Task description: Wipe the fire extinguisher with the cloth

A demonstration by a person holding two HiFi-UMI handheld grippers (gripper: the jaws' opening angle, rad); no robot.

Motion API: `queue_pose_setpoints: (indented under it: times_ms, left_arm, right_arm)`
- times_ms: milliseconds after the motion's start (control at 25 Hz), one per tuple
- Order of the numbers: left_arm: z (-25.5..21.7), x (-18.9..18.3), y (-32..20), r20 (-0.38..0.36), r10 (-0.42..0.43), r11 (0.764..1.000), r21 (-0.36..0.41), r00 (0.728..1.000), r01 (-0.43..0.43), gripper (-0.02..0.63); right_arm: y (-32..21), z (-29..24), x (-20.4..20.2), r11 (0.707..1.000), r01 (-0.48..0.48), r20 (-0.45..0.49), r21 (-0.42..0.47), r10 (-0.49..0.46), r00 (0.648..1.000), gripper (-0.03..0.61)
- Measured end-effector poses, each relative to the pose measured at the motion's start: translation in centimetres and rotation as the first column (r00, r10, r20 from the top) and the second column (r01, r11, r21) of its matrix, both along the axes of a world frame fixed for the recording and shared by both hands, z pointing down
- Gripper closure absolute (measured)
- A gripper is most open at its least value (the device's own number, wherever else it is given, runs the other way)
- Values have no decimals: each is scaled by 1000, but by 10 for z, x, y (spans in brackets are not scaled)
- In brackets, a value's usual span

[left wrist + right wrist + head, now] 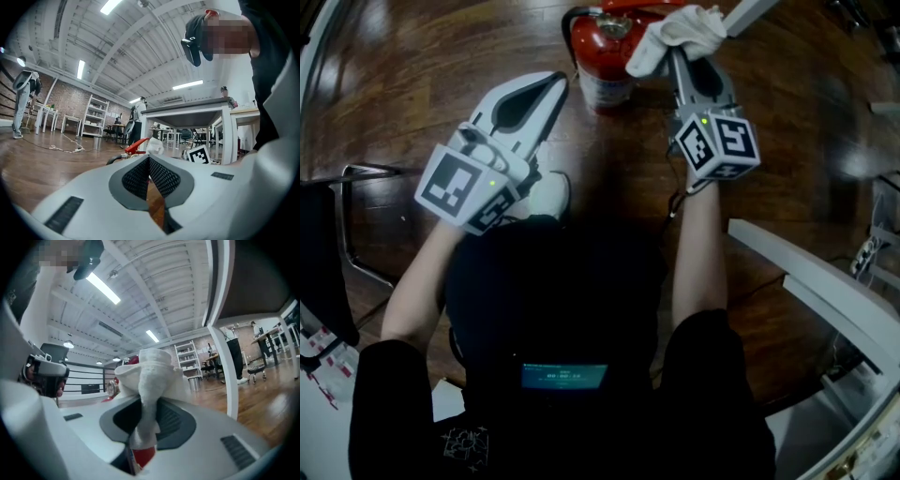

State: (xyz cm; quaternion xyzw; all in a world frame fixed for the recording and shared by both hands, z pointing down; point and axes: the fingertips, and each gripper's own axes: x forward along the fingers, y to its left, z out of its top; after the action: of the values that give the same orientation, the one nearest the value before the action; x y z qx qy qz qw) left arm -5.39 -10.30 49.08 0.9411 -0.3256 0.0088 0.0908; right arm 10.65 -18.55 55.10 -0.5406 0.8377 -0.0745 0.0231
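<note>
Cloth (684, 30), white and crumpled, is clenched in the right gripper (677, 58), just right of the upright red metal fire extinguisher (602, 67). The left gripper (555, 86), closed on nothing, sits near its left side.

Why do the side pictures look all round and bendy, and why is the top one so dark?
Left gripper view: the wide lens curves the ceiling beams and leaves black corners. Right gripper view: same bend, and the cloth close to the lens is fuzzy. Head view: dim, with glare on the wooden floor.
</note>
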Motion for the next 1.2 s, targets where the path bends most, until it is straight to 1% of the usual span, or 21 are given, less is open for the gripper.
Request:
queue_pose_setpoints:
  times_ms: [160,280,440,520,640,760,800,880,1040,1120,1200]
  left_arm:
    - [1,0,1,3,2,1000,-3,1000,-2,612]
    - [2,-1,1,6,0,1000,-5,1000,1,612]
    - [3,-1,1,3,2,1000,-8,1000,-2,612]
    - [2,1,1,-1,4,1000,-7,1000,-4,612]
    - [0,1,2,-2,7,1000,-4,1000,-7,612]
    - [-1,2,2,-6,5,1000,-3,1000,-5,612]
    - [-2,1,2,-8,4,1000,-4,1000,-4,612]
    - [-3,0,2,-10,1,1000,-5,1000,-1,612]
    - [-1,0,3,-2,5,1000,0,1000,-5,611]
    - [-1,-2,3,-2,2,1000,1,1000,-2,612]
    - [-1,-3,3,-7,-1,1000,0,1000,1,612]
  right_arm:
    - [-10,29,-6,998,-12,10,-58,13,1000,481]
    - [-20,51,1,994,-45,26,-104,48,999,482]
    - [-33,102,6,973,-63,-20,-220,61,998,482]
    - [-35,139,5,950,-63,-39,-306,53,998,483]
    - [-25,197,0,895,-54,-67,-443,28,997,483]
    - [-9,236,-5,847,-42,-97,-530,-11,995,483]
    - [-4,245,-7,836,-37,-102,-547,-23,994,483]
    - [2,255,-10,823,-34,-114,-567,-38,993,483]
    - [8,263,-12,811,-30,-119,-584,-50,992,483]
    - [9,261,-10,817,-32,-120,-576,-46,992,483]
    - [9,248,-2,839,-37,-95,-543,-18,995,482]
